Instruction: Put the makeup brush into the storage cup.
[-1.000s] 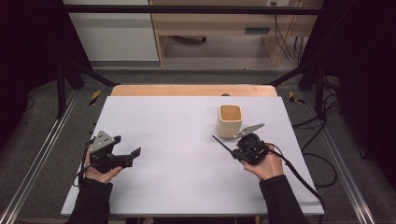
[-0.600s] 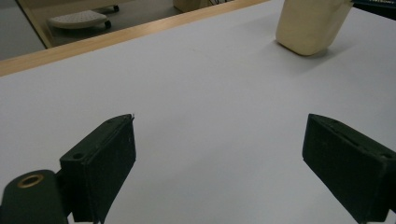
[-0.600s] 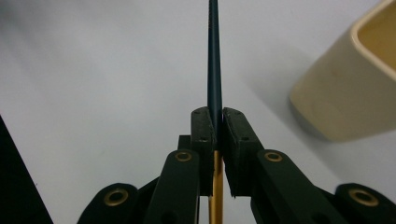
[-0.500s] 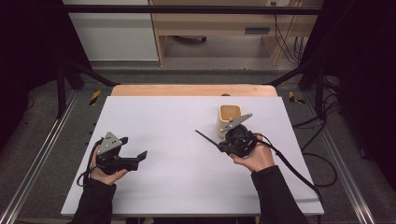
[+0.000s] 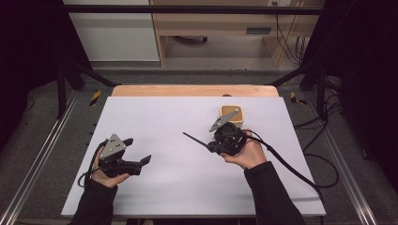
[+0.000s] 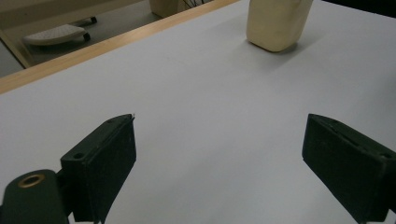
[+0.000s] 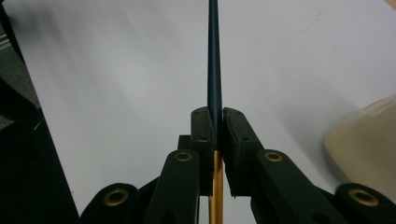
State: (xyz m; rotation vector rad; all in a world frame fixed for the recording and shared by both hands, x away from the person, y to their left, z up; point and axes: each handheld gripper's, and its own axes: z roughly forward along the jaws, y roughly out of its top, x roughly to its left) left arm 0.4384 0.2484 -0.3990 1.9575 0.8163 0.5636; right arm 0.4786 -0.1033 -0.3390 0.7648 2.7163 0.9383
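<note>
A thin dark stick (image 5: 195, 140), a pen or pencil with a yellow rear part (image 7: 217, 186), is clamped between the jaws of my right gripper (image 5: 213, 146). The stick points left over the white tabletop (image 5: 187, 187). In the right gripper view the gripper (image 7: 218, 116) is shut on the stick (image 7: 214, 56), which runs straight ahead. A cream square cup (image 5: 232, 115) with an orange inside stands just behind the right hand. My left gripper (image 5: 139, 151) hovers at the front left, open, with nothing between its fingers (image 6: 219, 140). The cup (image 6: 275, 23) lies far ahead of it.
The table's far side ends in a wooden edge (image 5: 187, 90). Metal rails (image 5: 42, 154) run along both sides of the table, and cables (image 5: 324, 164) lie on the floor at the right. The cup's rim (image 7: 369, 135) is close to the right jaw.
My right hand has carried the stick left and slightly up, away from the cup. The left hand has barely shifted.
</note>
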